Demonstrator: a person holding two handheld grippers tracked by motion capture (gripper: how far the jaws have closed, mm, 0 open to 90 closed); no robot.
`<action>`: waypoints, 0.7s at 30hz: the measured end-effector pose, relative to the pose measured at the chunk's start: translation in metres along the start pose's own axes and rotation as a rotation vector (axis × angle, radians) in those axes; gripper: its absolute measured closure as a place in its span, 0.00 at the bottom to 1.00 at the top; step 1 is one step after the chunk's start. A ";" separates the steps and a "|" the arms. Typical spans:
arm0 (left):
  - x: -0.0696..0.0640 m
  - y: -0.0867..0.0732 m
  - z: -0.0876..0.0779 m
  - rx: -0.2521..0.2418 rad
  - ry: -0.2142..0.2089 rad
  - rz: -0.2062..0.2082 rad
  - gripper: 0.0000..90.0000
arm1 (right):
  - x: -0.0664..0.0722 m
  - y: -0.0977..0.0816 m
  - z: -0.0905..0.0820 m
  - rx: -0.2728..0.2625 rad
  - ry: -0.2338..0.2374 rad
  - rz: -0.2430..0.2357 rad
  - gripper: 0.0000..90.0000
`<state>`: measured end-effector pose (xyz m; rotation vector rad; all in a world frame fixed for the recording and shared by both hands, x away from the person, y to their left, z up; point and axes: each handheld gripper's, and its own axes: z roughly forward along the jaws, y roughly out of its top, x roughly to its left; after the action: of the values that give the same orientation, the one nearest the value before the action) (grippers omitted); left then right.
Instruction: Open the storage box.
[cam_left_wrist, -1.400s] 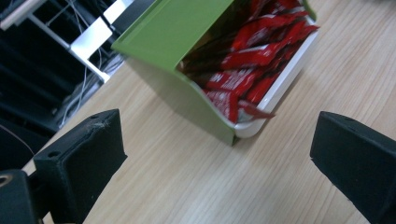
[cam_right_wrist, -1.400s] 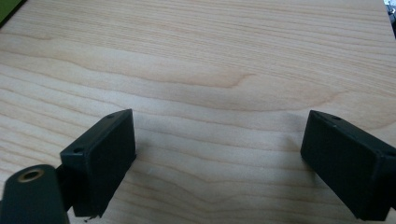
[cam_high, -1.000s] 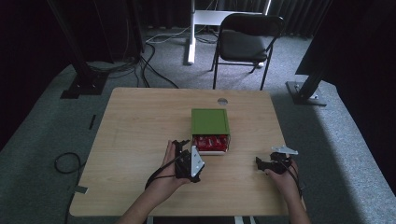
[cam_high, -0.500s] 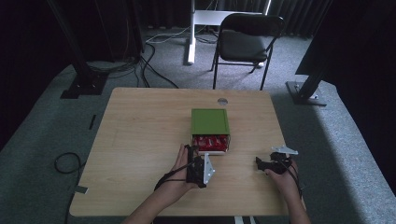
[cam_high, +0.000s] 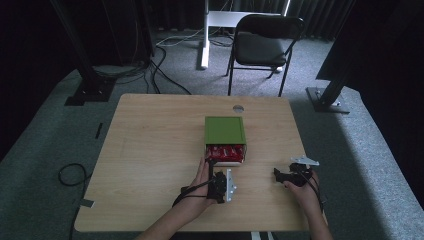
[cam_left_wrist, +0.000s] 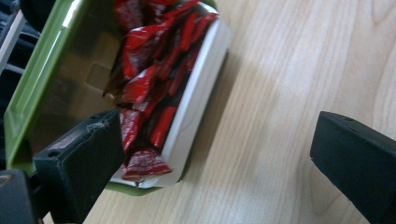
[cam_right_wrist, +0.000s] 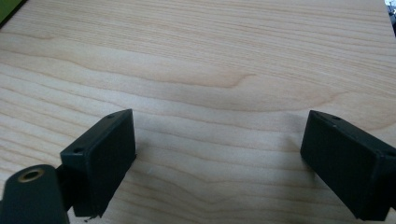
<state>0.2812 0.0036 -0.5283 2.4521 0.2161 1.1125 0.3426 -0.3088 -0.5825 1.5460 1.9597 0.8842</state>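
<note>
Now my left gripper (cam_high: 223, 185), fingers wide and empty, faces the red sweets (cam_left_wrist: 154, 88) at eleven o'clock; right one (cam_high: 291, 175) idles open.

The high view looks down and forward over the whole surface (cam_high: 150, 150). The left gripper view sits close against the green box (cam_left_wrist: 42, 79); the right gripper view faces bare wood.
</note>
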 end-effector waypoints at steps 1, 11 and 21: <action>-0.001 0.001 0.001 0.004 -0.006 0.010 0.04 | 0.000 0.000 0.000 0.000 0.000 0.000 0.11; -0.009 0.004 0.011 0.031 -0.010 0.077 0.04 | 0.000 0.000 0.000 0.000 0.000 0.000 0.11; -0.011 0.005 0.019 0.051 -0.022 0.102 0.06 | 0.000 0.000 0.000 -0.001 0.000 0.001 0.11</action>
<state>0.2878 -0.0103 -0.5451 2.5444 0.1150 1.1343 0.3426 -0.3088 -0.5825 1.5463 1.9586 0.8847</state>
